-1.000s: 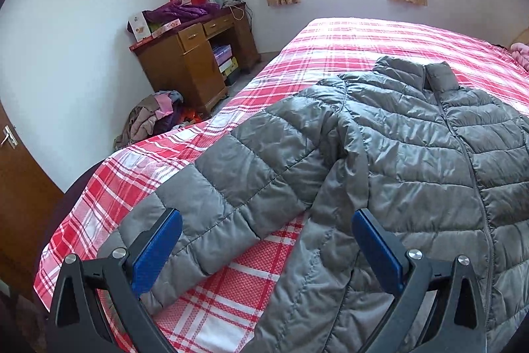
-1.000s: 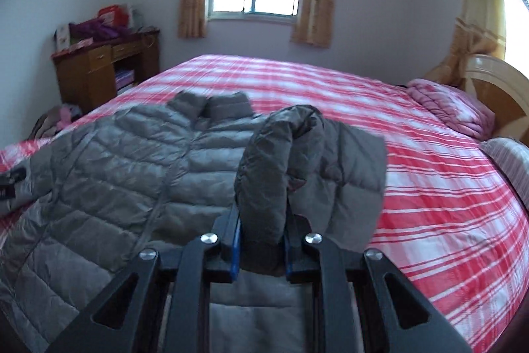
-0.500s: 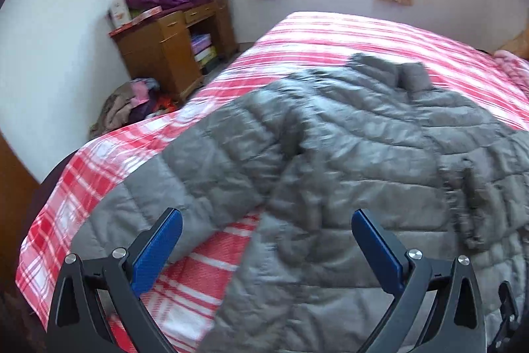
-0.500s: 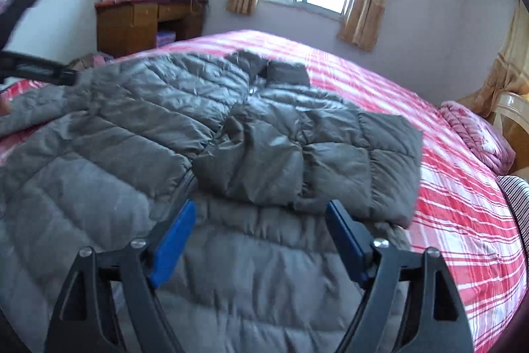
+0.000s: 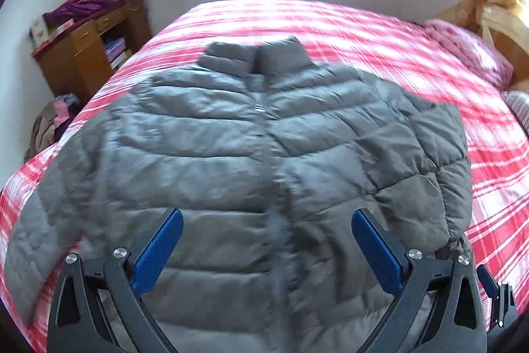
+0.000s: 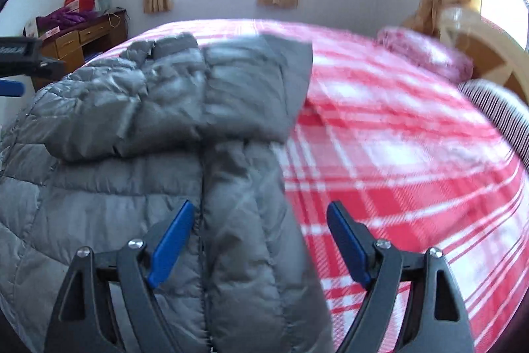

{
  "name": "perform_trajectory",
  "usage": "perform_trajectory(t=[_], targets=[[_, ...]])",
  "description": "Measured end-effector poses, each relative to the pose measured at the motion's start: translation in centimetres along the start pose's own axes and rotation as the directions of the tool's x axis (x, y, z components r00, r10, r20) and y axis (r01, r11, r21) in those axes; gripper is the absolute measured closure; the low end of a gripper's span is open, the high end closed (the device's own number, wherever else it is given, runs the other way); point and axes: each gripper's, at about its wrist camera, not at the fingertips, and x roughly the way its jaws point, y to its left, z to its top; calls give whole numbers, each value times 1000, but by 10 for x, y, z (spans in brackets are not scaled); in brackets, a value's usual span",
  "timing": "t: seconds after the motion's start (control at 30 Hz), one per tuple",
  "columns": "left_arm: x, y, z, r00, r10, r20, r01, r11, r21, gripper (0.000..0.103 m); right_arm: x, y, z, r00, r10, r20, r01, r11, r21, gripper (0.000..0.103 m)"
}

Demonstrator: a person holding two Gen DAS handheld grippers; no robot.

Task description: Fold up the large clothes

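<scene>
A grey quilted puffer jacket (image 5: pixel 238 148) lies front up on the red plaid bed (image 5: pixel 363 32), collar toward the window. Its right sleeve (image 5: pixel 439 161) is folded in over the body; the same sleeve shows in the right wrist view (image 6: pixel 211 108). My left gripper (image 5: pixel 266 250) is open and empty, hovering over the jacket's lower middle. My right gripper (image 6: pixel 259 243) is open and empty, over the jacket's right hem edge (image 6: pixel 251 237). The jacket's left sleeve (image 5: pixel 39 220) stretches toward the bed's left edge.
A wooden desk (image 5: pixel 89 45) with clutter stands left of the bed, with a heap of clothes (image 5: pixel 49 124) on the floor beside it. A pink pillow (image 6: pixel 426 52), a striped pillow (image 6: pixel 496 114) and a wooden headboard (image 6: pixel 479 38) are at the right. Window behind.
My right gripper let go of the right sleeve, which now lies folded over the body, and moved right to the hem. My left gripper swung right from the left sleeve to over the jacket's middle.
</scene>
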Motion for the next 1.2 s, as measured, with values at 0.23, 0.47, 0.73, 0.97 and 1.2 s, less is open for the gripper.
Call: perform_trajectory(t=[0.23,0.47,0.73,0.97,1.2], targets=[[48,-16,1,993,-67,-102,68,998,7,75,8,-11,-8,999,41,-34,-40,998,54,13],[5,10,-2,1000,0,28,-2,998,67,89,10,-14,-9,998,52,-33,-49,996,70,12],[-14,59,-14,991,104,90,-111,991,81,90,11,-14,-9,998,50,-35,-47,996,69,11],[13,79,-31,975,219,49,-222,971,86,87,12,-15,-9,998,51,-42,-48,996,72,10],[-8,84,-24,950,294,105,-303,950,82,37,-7,-31,-2,994,76,-72,-69,992,104,11]])
